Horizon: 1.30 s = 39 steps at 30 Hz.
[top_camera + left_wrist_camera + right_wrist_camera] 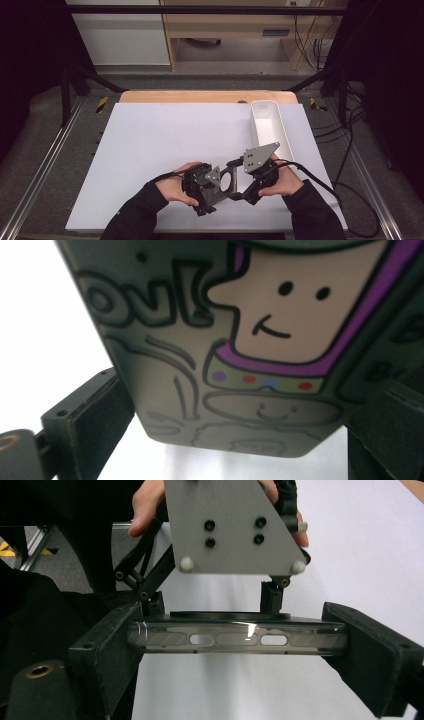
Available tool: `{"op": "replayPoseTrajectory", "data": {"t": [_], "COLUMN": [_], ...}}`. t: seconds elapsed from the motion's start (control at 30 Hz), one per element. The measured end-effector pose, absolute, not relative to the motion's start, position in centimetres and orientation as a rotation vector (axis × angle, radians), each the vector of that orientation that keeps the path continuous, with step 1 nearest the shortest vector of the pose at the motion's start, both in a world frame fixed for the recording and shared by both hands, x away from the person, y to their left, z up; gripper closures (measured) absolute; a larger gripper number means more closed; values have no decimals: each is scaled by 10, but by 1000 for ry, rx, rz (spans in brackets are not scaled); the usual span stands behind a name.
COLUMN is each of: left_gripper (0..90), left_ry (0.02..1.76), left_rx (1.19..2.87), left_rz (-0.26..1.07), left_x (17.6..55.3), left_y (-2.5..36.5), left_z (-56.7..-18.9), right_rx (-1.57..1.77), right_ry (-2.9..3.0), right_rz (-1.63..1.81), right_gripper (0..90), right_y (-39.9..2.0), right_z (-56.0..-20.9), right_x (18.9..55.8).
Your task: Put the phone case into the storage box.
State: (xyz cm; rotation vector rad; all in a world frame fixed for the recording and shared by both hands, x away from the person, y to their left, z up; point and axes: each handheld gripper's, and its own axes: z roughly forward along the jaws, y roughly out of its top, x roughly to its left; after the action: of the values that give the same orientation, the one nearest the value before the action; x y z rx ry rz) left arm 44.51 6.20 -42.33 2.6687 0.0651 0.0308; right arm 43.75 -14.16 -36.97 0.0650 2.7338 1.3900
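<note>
A dark see-through phone case (228,180) is held above the near middle of the white mat, between both grippers. In the left gripper view its back (200,365) shows a cartoon figure with a purple outline and drawn lettering, and my left gripper (235,415) is shut on it across its width. The right gripper view looks at the case's long edge (235,641) with its button cut-outs, and my right gripper (235,645) is shut on its two ends. Beyond it are the left gripper's grey plate (230,525) and a hand. From above, the left gripper (212,187) and right gripper (241,180) nearly touch.
A long white bin (254,125) stands at the back right of the white mat (165,145). The wooden table edge (200,96) runs behind the mat. Black cables (325,185) trail off to the right. Metal rails frame both sides.
</note>
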Motion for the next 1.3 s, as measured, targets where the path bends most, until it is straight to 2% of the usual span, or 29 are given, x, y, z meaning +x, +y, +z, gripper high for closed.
{"op": "replayPoseTrajectory", "data": {"t": [0.27,0.83,1.07,1.3], "left_gripper": [104,116,116,115], "left_ry": [42,52,70,106], "left_rx": [2672,2627,2588,2524], "left_rz": [43,98,97,96], "left_x": [444,444,445,443], "left_y": [61,64,70,78], "left_z": [-424,-422,-421,-420], "right_rx": [52,74,106,161], "right_ry": [2744,2698,2676,2606], "right_rz": [1385,1432,1441,1543], "right_gripper": [127,115,21,4], "right_y": [-140,-141,-140,-146], "right_z": [-370,-369,-370,-361], "right_x": [437,438,437,437]}}
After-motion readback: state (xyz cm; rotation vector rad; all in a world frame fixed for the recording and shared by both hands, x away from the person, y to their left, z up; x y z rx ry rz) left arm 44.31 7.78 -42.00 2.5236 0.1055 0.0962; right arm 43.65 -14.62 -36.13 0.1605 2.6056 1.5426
